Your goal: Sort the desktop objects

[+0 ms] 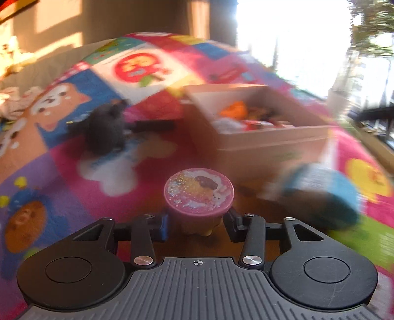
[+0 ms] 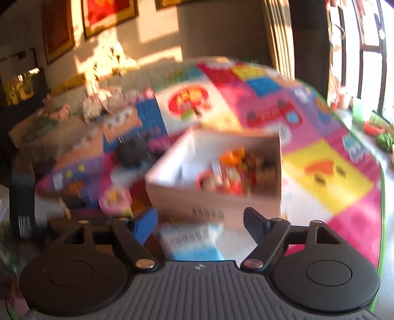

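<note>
Left wrist view: left hand-held gripper (image 1: 195, 225) clamped on a pink glitter-lidded cup (image 1: 199, 197), just short of the white box (image 1: 266, 145) on the cartoon play mat (image 1: 61, 169). Best kept upright and carried over the rim.

Right wrist view: right hand-held gripper (image 2: 200, 222) stands open, a blue-and-white packet (image 2: 194, 242) blurred beneath; contact unclear.

Colourful cartoon play mat (image 1: 73, 157); framed pictures (image 2: 108, 14) on wall.
</note>
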A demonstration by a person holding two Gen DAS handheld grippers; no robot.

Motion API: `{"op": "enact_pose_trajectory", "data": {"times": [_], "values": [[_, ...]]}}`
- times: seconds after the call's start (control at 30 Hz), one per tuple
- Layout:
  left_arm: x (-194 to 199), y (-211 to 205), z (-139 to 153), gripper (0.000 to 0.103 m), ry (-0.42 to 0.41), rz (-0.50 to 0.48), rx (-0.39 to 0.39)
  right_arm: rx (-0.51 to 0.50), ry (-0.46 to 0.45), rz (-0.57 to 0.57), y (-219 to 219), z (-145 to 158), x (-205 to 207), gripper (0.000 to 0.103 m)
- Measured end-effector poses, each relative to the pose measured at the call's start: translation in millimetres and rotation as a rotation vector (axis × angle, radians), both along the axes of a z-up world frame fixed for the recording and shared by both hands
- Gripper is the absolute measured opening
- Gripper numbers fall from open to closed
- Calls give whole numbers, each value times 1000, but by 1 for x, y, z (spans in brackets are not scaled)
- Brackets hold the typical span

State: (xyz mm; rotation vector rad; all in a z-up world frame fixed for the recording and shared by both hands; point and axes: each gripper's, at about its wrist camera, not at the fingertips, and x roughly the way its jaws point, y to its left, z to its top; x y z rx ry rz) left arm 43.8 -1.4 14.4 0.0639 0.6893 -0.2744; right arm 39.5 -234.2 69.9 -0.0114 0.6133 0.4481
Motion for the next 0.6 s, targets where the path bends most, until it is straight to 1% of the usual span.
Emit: {"op": "enact_pose_trajectory", "data": {"times": [0.07, 0.13, 0.17, 0.23, 0.27, 0.3, 0.33, 0.37, 0.4, 0.43, 0.47, 0.53, 0.57, 0.6], "values": [[-15, -8, 0, 53, 5, -64, -33, 16, -11, 27, 11, 16, 10, 80], [-29, -12, 2, 73, 12, -111, -75, 43, 12, 61, 24, 29, 25, 80], [-36, -10, 6, 77, 1, -130, -101, 59, 35, 81, 33, 33, 35, 80], [-45, -1, 17, 88, -43, -132, -121, 73, 74, 102, 52, 39, 55, 80], [-48, 7, 24, 90, -76, -116, -122, 67, 80, 104, 61, 40, 63, 80], [-50, 17, 31, 96, -111, -87, -119, 49, 79, 109, 71, 41, 72, 80], [-50, 26, 35, 97, -139, -51, -117, 25, 72, 113, 82, 40, 78, 80], [-49, 37, 37, 97, -162, -3, -115, -7, 64, 119, 94, 40, 89, 78], [-46, 48, 36, 97, -175, 60, -116, -44, 59, 126, 107, 40, 98, 74], [-43, 57, 33, 97, -180, 116, -127, -92, 61, 143, 122, 38, 111, 62], [-40, 65, 28, 97, -177, 163, -147, -149, 80, 167, 141, 36, 127, 52], [-33, 77, 16, 97, -153, 235, -202, -209, 141, 168, 171, 28, 159, 48], [-30, 82, 9, 97, -140, 258, -232, -223, 165, 153, 182, 24, 174, 43], [-28, 85, 4, 97, -127, 266, -252, -234, 197, 133, 194, 17, 191, 40]]}}
